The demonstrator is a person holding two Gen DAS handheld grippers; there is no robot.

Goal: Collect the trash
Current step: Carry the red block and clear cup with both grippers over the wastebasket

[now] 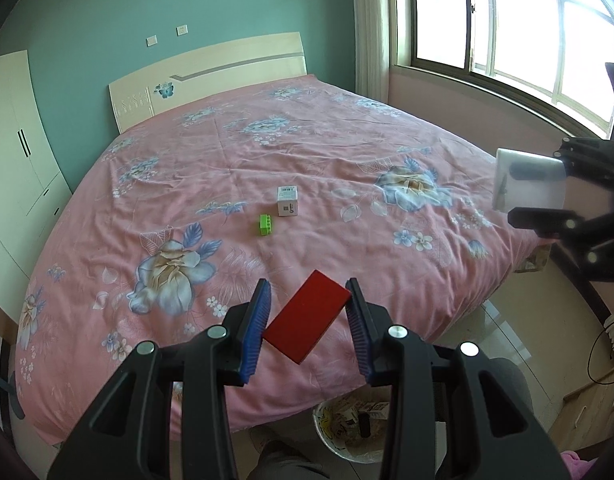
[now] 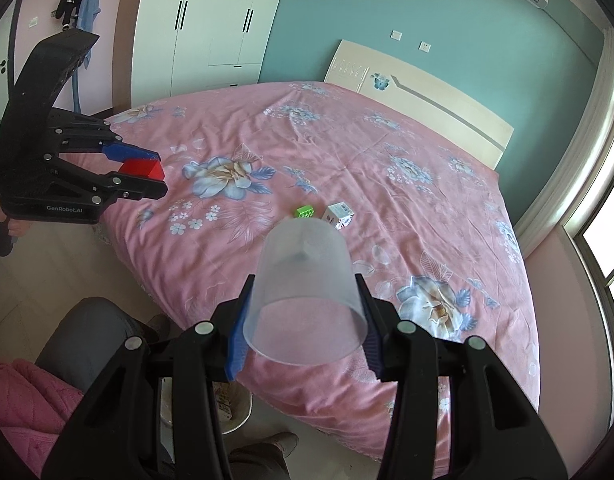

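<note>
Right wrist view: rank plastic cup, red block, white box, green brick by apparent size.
1. Translucent plastic cup, held in the right gripper, close to the lens, so it looks inflated.
2. Red block, held in the left gripper, partly hidden.
3. White box on the bed.
4. Green brick; close to the box in size.

Bed [image 1: 307, 152] lies open around green block [image 1: 264, 225] and box [image 1: 288, 201].

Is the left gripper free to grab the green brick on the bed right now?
Probably not yet. The path across the bed to the green brick looks clear, but the left gripper is already shut on a red block, which has to go first.
</note>
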